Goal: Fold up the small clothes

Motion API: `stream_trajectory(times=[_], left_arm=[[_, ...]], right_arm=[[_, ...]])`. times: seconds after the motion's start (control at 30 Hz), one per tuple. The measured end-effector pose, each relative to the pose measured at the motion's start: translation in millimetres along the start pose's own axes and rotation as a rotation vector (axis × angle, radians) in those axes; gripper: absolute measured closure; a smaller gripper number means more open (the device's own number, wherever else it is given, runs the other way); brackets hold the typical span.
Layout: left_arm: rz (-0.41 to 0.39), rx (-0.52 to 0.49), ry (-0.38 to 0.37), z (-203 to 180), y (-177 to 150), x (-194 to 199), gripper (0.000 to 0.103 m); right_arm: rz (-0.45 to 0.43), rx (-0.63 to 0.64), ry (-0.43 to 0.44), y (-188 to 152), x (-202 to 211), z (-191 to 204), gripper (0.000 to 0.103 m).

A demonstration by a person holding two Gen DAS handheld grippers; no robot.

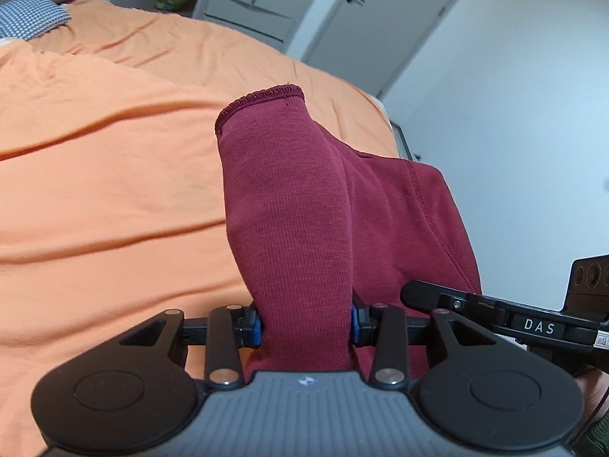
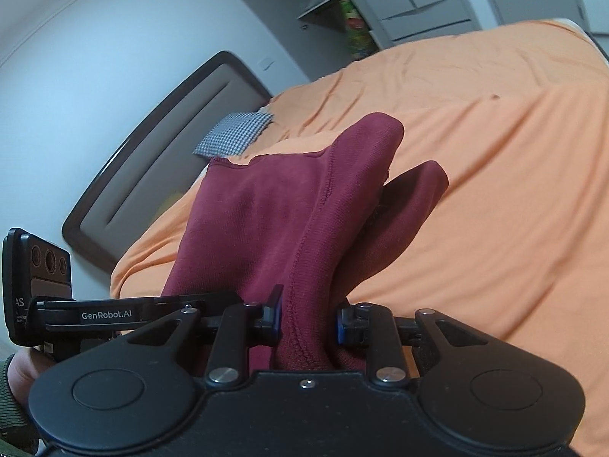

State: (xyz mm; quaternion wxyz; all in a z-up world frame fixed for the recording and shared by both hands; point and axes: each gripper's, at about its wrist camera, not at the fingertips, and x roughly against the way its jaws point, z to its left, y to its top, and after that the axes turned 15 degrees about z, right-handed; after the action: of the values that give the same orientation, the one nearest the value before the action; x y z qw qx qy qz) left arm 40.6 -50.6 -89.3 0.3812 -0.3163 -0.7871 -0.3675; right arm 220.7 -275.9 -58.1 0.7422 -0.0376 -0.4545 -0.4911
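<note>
above the bed [image 1: 114, 160], with its orange sheet, a small dark red garment [image 1: 304, 209] hangs in the air between two hand-held grippers. the left gripper [image 1: 306, 323] has its fingers [image 1: 257, 328] clamped on a thick bunch of the knit, a hemmed cuff or sleeve end flopping forward over it. the right gripper [image 2: 308, 321] has its fingers [image 2: 276, 314] pinched on a stitched seam edge, with more cloth folding over beyond it. the two tools sit close side by side; each shows at the edge of the other's view.

this looks like the lift-and-spread step: the piece is held up clear of the sheet, not yet laid out flat. the next move, i'd judge, calls for drawing the two grips apart so the cloth hangs straight, then lowering it onto the bed without letting the loose end tuck under.

hard to say what kind of garment it is, since most of it drops below both cameras. a checked pillow [image 2: 236, 133] lies near the headboard [image 2: 160, 144]. of the person only a bit of hand and a green ribbed sleeve [image 2: 7, 400] shows.
</note>
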Motion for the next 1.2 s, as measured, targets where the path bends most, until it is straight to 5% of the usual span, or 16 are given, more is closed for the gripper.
stream_trajectory(times=[0.23,0.47,0.77,1.07,1.2], left_arm=[[-0.021,0.075,-0.013,18,-13,-1,0.061],[0.045,0.121,-0.046,67,-30,-7,0.061],[0.086,0.108,-0.008,161,0,12,0.061],[0.024,0.095,0.049,271,82,18,0.060],[0.040,0.127,0.042,305,90,-8,0.060]], right_arm=[[0.056,0.078,-0.025,23,-15,28,0.077],[0.131,0.041,-0.051,6,-52,44,0.077],[0.160,-0.038,-0.043,6,-131,78,0.077],[0.131,-0.007,0.003,88,-251,114,0.076],[0.183,0.015,0.009,126,-299,114,0.076]])
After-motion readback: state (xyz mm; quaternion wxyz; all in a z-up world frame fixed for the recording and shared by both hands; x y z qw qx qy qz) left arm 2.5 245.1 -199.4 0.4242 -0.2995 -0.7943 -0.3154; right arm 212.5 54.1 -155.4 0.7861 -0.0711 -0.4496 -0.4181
